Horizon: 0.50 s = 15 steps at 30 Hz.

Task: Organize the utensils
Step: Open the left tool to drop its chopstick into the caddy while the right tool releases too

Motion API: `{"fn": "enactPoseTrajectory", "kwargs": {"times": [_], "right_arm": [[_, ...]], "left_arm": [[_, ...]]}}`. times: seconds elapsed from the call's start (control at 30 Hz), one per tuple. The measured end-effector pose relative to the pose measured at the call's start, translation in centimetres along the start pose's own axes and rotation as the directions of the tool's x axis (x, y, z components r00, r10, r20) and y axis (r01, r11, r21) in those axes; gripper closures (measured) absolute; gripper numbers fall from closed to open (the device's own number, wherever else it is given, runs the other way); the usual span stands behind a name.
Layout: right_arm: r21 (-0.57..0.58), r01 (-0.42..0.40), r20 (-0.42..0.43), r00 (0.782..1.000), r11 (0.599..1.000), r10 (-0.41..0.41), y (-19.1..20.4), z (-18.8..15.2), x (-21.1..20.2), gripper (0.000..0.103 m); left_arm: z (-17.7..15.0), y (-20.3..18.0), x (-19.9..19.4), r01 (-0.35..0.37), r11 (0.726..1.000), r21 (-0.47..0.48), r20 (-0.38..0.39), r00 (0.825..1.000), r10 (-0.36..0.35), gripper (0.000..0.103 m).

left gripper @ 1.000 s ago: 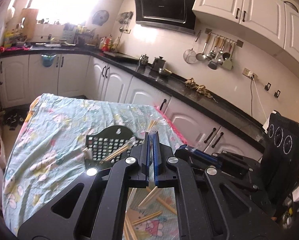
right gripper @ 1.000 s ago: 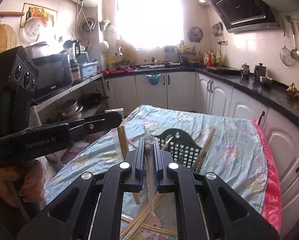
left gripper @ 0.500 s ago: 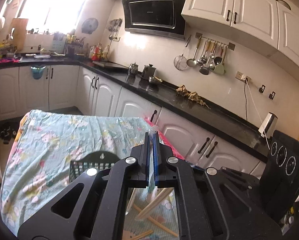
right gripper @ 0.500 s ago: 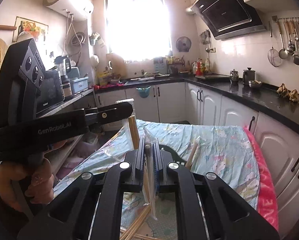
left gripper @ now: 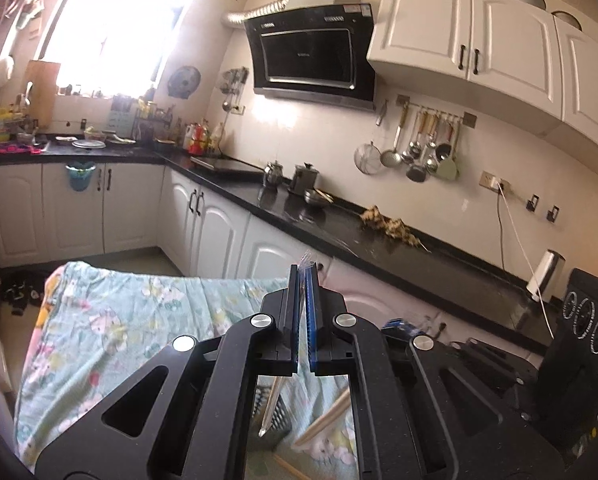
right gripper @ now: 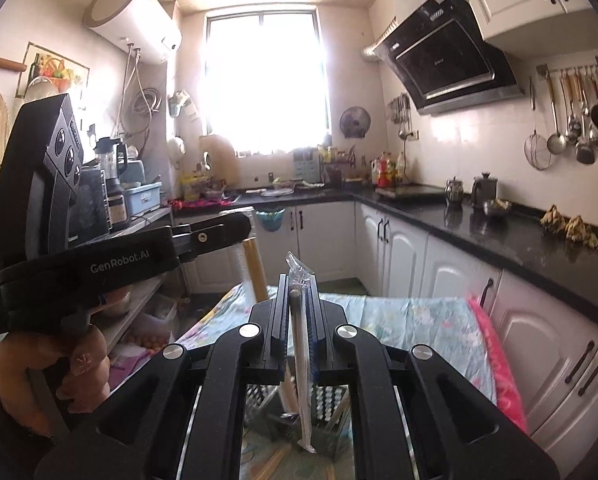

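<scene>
Right wrist: wrapped chopstick (right gripper: 300,344) pinched between fingers (right gripper: 281,332).

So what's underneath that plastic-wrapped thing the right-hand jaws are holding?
Below the wrapped utensil sits a dark perforated basket on the floral tablecloth. The gripper body hides most of the basket, so its contents cannot be seen.

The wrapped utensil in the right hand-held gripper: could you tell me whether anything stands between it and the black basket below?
Nothing visible does. The wrapped utensil, clamped in the right hand-held gripper, hangs straight down over the basket. The left hand-held gripper holds its own utensil off to the side.
</scene>
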State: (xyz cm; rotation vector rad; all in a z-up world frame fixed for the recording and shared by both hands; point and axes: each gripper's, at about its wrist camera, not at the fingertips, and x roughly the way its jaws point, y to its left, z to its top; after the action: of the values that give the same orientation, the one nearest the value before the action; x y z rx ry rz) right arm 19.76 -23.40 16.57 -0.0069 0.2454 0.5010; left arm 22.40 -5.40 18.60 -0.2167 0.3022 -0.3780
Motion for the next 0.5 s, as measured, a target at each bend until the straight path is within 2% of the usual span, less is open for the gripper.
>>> {"fn": "enactPoseTrajectory", "kwargs": {"times": [0.23,0.5], "right_arm": [[0.000,0.015,0.030,0.999,1.000,-0.015,-0.7,1.2,1.7,0.095],[-0.007,0.021,0.044,0.999,1.000,-0.021,-0.8,1.1,3.4,0.095]], "left_arm": [[1.3,2.1,1.1,-0.048,0.999,-0.016,0.028,0.998,0.049,0.102],[0.1,4.2,2.7,-0.063,0.997,-0.046,0.022,0.998,0.064,0.102]]}}
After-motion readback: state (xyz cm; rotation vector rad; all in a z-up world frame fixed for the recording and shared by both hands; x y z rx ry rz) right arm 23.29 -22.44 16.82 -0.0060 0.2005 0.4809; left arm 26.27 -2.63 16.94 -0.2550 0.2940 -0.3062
